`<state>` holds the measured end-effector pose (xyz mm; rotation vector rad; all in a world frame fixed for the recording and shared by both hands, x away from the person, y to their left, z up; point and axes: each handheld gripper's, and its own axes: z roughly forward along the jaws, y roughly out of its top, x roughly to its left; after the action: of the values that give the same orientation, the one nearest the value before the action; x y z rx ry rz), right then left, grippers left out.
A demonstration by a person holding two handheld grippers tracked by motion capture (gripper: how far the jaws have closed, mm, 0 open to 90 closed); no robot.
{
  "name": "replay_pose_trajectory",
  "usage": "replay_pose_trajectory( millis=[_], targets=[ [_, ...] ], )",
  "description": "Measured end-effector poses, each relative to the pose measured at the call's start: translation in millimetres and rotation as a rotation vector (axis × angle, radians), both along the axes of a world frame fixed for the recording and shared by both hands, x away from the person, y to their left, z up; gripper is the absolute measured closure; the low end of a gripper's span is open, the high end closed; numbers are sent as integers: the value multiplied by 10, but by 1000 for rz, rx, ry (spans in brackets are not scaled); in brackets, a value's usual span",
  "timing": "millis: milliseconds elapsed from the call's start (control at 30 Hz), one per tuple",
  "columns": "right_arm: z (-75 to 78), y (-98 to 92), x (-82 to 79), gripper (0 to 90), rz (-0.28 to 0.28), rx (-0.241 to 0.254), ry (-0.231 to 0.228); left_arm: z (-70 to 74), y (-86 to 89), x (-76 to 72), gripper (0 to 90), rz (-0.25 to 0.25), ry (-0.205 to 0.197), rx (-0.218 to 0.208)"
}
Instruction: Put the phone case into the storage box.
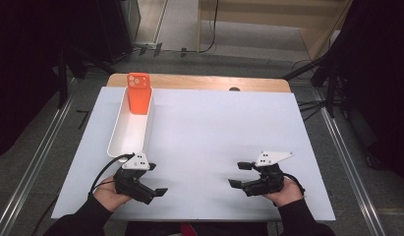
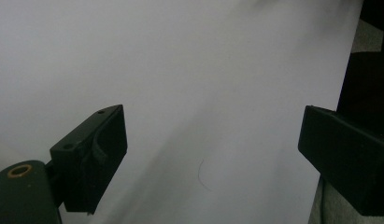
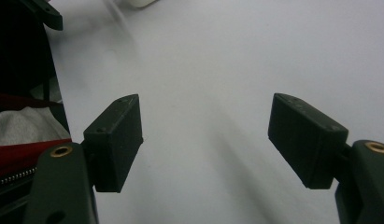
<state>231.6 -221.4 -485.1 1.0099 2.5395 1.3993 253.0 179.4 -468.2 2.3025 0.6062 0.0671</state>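
From the high view, a long white tray [image 1: 126, 132] lies at the far left of the white surface [image 1: 214, 128], with an orange phone case [image 1: 139, 93] leaning upright in its far end. The left hand-held gripper [image 1: 158, 191] sits just in front of the tray's near end; the right hand-held gripper [image 1: 240, 174] is well apart, near the front right. Each gripper view adds what the high view leaves unclear: both pairs of jaws stand wide apart over bare surface, holding nothing
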Motion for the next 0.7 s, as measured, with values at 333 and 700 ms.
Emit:
replay_pose_trajectory(
  millis=[333, 700],
  targets=[
    [-9, 16, 3, 248, 11, 2, 0, -7, -1, 1, 83, -7, -5, -2],
    [-8, 14, 6, 249, 13, 0, 3, -2, 13, 3, 83, -4, -3, -8]
  ],
)
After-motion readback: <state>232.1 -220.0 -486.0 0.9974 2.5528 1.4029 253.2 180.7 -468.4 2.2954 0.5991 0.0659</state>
